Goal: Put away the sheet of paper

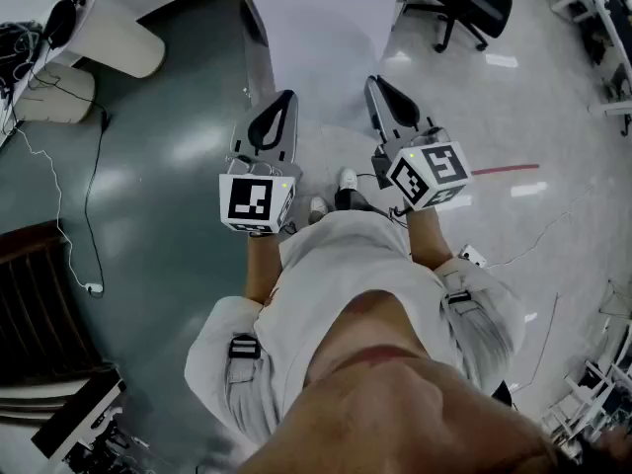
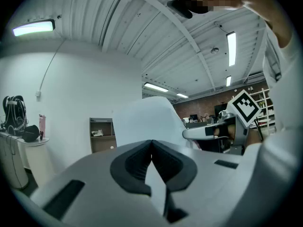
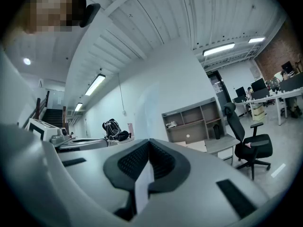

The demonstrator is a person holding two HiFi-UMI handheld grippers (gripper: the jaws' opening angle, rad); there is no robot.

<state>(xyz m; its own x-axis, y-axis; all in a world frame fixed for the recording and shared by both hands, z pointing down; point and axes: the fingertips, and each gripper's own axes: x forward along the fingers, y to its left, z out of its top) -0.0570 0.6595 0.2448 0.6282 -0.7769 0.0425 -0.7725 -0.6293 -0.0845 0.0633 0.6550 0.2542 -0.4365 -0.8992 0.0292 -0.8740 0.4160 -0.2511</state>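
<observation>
- Cabling: white cable (image 1: 59,215) trails over the dark floor (image 1: 168,117), well off to the left of the left gripper (image 1: 286,99).
- Left tool: left gripper held level. Its jaws are pressed together on the near left edge of the sheet of paper (image 1: 321,42). In the left gripper view a white sliver of the sheet sits between the pads, and the rest rises just beyond the tips.
- Task item: sheet of paper, white, carried in the air between the two tools. It reaches ahead of both tips and lies on no surface.
- Right tool: right gripper (image 1: 375,84) held level, just beside the left one. Its jaws are clamped on the near right edge of the sheet, and a thin white strip shows between the pads in the right gripper view.
- Seating: black office chair (image 1: 474,3) stands ahead and to the right of the right gripper.
- Storage: open shelf unit (image 3: 194,119) stands ahead of the right gripper, beyond the sheet.
- Progress, as a judgement: the pickup is done and the sheet is secured at two points. Where it belongs cannot be told from these views. Carrying it there, laying it down and opening both tools appear still to be done.
</observation>
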